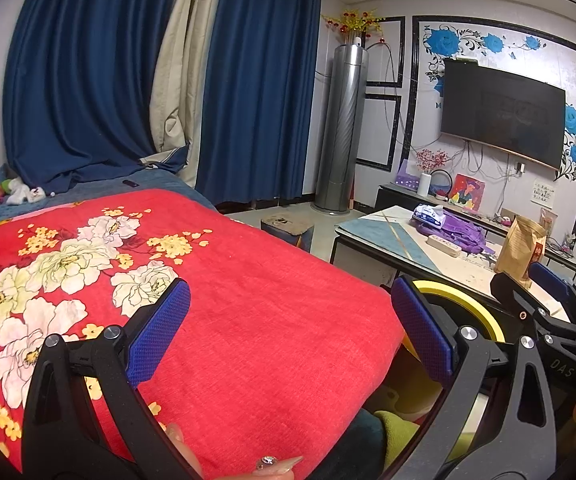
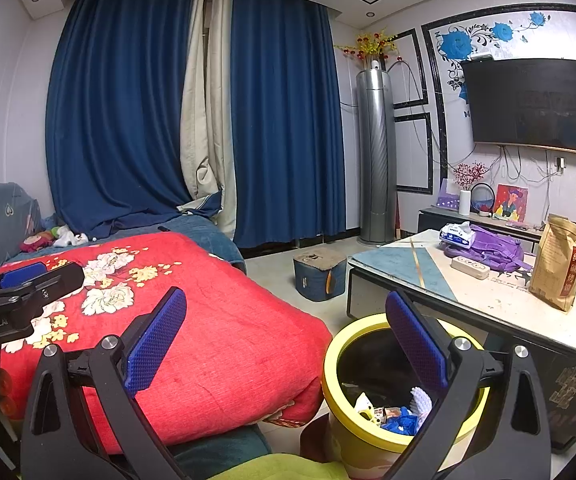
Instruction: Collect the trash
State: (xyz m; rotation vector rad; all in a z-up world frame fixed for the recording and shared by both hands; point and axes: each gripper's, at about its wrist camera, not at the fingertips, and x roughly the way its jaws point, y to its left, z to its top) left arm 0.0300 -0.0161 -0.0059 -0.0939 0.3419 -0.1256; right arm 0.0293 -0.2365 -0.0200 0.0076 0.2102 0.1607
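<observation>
Left wrist view: the left gripper (image 1: 290, 330) is being held spread wide and empty over the red blanket (image 1: 248, 320). Right wrist view: the right gripper (image 2: 286, 344) is being held spread, empty, above the yellow bin (image 2: 340, 412), where trash (image 2: 396, 414) is lying inside.

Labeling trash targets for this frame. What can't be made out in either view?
- Yellow bin contents: right wrist view, partly behind the right gripper finger; scraps too small to identify.
- Bin in the left wrist view: only a rim arc shows, behind the left gripper.
- Brown bag print: too small to read.
- Table's right end: cut off.
</observation>
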